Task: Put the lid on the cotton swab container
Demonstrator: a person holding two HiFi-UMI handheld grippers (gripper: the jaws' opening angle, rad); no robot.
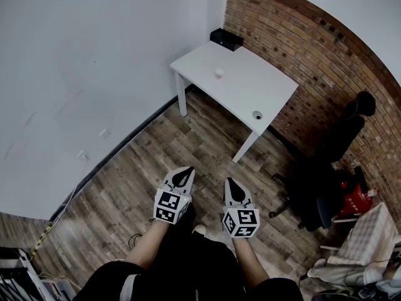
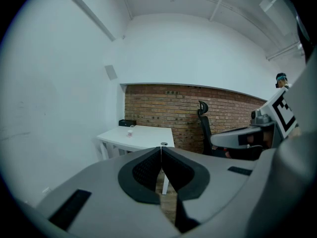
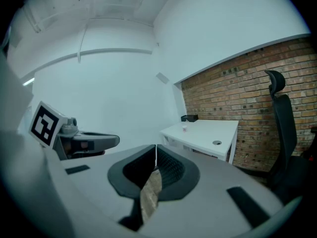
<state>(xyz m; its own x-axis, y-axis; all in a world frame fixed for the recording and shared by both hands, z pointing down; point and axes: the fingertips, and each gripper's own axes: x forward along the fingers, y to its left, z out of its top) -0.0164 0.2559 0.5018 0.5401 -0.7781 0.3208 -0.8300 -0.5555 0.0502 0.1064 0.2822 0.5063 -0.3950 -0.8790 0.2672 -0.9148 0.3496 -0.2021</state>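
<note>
As the person stands well back from the tabletop (image 1: 250, 86), left tongs (image 1: 185, 171) and right tongs (image 1: 229, 182) are pinched shut, empty.
Swab container (image 1: 218, 73) sits mid-tabletop, toward the black box (image 1: 226, 39) corner; a round disc (image 1: 257, 115) lies by the near corner.

Left grey two-jaw gripper (image 1: 187, 172): jaws together, nothing between. Right grey two-jaw gripper (image 1: 230, 183): same. Forearms (image 1: 150, 243) extended forward; grippers side by side, apart, tipped slightly down.
</note>
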